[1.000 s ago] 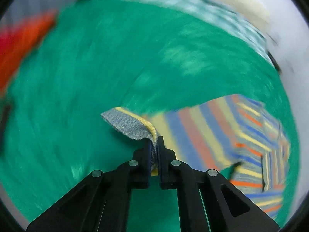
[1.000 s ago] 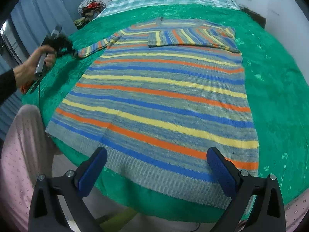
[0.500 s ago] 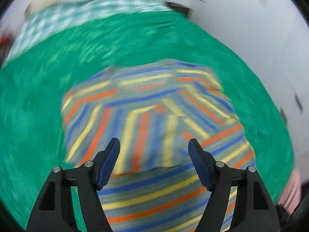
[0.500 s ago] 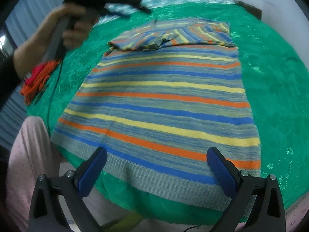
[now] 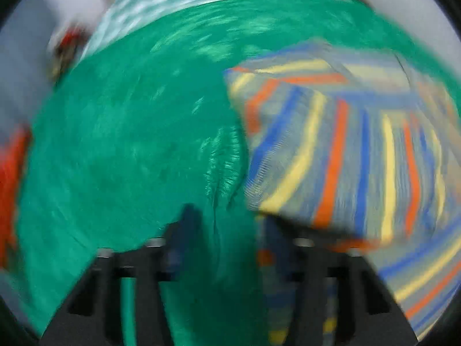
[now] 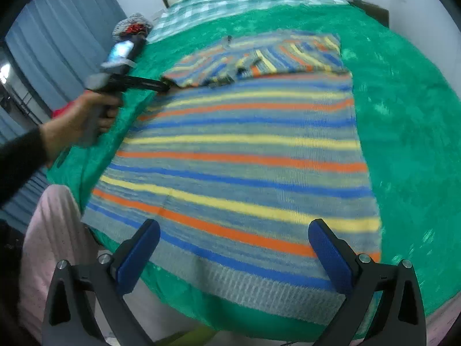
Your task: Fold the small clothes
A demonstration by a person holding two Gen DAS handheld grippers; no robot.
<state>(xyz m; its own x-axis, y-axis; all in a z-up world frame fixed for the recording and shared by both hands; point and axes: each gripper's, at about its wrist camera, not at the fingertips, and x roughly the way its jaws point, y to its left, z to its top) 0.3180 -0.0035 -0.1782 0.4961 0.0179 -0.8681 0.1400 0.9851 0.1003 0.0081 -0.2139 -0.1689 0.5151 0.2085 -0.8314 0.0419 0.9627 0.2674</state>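
A striped knit sweater (image 6: 242, 155) in blue, yellow, orange and grey lies flat on a green bedspread (image 6: 403, 132), hem toward me. Both sleeves (image 6: 259, 60) are folded across its chest. In the right wrist view my left gripper (image 6: 165, 86) sits at the sweater's left shoulder edge, low over the bed. In the blurred left wrist view that gripper (image 5: 227, 230) is open and empty, with the folded sleeve (image 5: 345, 155) just right of it. My right gripper (image 6: 233, 248) is open and empty, hovering above the hem.
A checked blanket (image 6: 245, 0) and pillow lie at the head of the bed. A grey and red bundle (image 6: 131, 26) sits at the far left bed edge. Red cloth (image 5: 11, 178) lies left. Grey curtains (image 6: 57, 46) hang on the left. A white wall is on the right.
The left gripper carried the left sleeve cuff across the chest, let it go and opened, then pulled back to the sweater's left shoulder edge. The right gripper stayed open over the hem.
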